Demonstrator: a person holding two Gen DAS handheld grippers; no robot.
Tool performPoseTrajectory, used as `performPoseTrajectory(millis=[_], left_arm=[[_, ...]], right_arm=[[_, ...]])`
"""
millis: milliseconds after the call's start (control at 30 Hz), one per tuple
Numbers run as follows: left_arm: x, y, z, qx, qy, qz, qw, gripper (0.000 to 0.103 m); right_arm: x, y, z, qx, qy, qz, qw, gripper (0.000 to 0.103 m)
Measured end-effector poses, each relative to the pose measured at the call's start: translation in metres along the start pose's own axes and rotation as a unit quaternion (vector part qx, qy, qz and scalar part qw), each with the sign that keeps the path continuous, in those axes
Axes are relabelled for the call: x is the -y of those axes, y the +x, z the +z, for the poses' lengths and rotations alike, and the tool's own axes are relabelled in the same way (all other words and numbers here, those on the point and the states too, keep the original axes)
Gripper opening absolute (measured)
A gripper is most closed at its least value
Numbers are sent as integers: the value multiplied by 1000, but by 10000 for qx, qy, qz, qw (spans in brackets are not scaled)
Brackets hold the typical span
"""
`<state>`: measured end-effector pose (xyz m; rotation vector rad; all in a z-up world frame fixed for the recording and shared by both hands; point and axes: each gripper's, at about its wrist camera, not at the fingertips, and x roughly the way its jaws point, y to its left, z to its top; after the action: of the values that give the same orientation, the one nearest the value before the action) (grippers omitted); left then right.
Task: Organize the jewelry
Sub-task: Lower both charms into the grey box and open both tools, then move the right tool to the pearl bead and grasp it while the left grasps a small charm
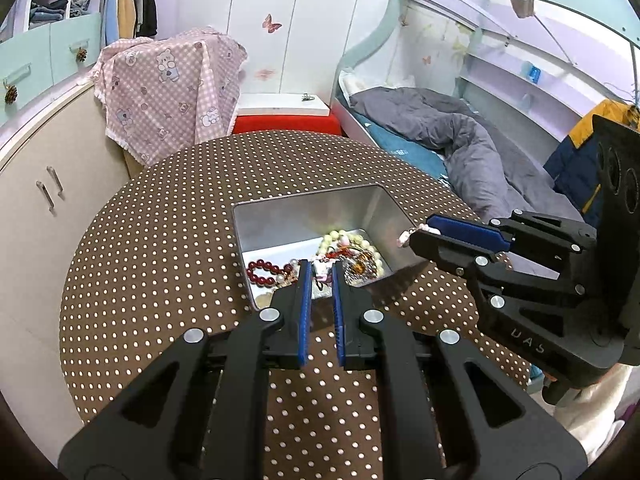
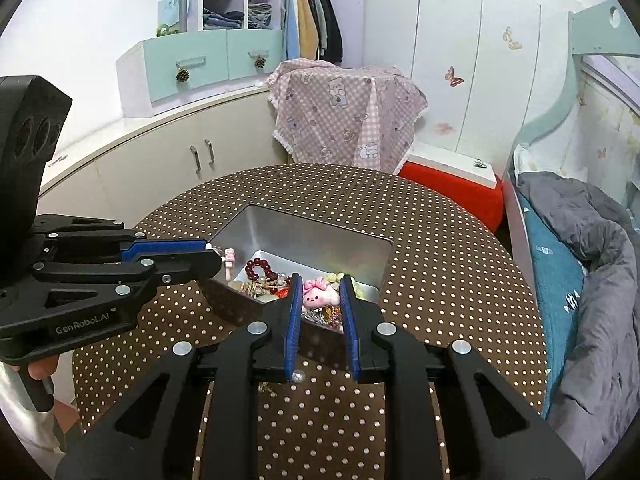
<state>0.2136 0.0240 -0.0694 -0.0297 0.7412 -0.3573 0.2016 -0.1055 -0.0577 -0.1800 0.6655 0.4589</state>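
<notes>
Bed (image 1: 460,140): grey quilt heaped on a teal sheet, along the right-hand wall.

Worktop (image 1: 160,248): round, under a brown cloth with pale dots.

Chair or stand behind it: draped with a pink checked cloth (image 1: 168,88) printed with bears.

Metal tin (image 1: 304,216): open, rectangular, near the middle of the worktop.

Jewelry in the tin: dark red bead bracelet (image 1: 264,270) at the left, pale cream bead strand (image 1: 348,240) toward the right, gold-coloured chain pieces (image 1: 362,266) tangled between.

Left gripper (image 1: 320,276): above the tin's near edge, blue pads almost together, pinching a small pink-and-white charm (image 2: 229,258) at its tips.

Right gripper (image 2: 322,294): at the tin's near-right side, closed around a pink plush-like charm (image 2: 320,294) with a bow.

Small pearl-like bead (image 2: 298,376): seen by the right gripper's left pad, lower down.
</notes>
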Motion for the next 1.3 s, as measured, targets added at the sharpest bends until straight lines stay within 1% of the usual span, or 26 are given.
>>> performPoseTrajectory(millis=[67, 100, 133, 167, 233, 267, 333, 833, 1133, 1300], left_arm=[[3, 0, 0, 67, 73, 37, 9999, 11], [3, 1, 0, 54, 87, 39, 9999, 11], [3, 2, 0, 28, 102, 37, 9999, 13], [3, 3, 0, 19, 116, 54, 9999, 17], [1, 4, 1, 6, 87, 138, 9999, 54], [-1, 3, 1, 45, 22, 147, 9999, 68], [-4, 1, 2, 84, -55, 90, 9999, 67], [-6, -3, 0, 119, -52, 255, 9996, 67], [4, -12, -11, 146, 28, 131, 9998, 67], [7, -13, -22, 66, 15, 140, 9999, 67]], right_arm=[[2, 3, 1, -37, 16, 15, 10000, 21], [4, 6, 2, -72, 70, -9, 9999, 30], [6, 6, 1, -80, 102, -35, 9999, 41], [8, 6, 0, -76, 136, -78, 9998, 44], [12, 6, 0, -80, 188, -130, 9997, 44], [13, 6, 0, -81, 205, -142, 9997, 45], [15, 5, 0, -88, 240, -182, 9995, 46], [20, -4, -6, -85, 319, -311, 9990, 47], [21, -13, -14, -104, 380, -408, 9984, 47], [22, -16, -24, -179, 468, -388, 9980, 47]])
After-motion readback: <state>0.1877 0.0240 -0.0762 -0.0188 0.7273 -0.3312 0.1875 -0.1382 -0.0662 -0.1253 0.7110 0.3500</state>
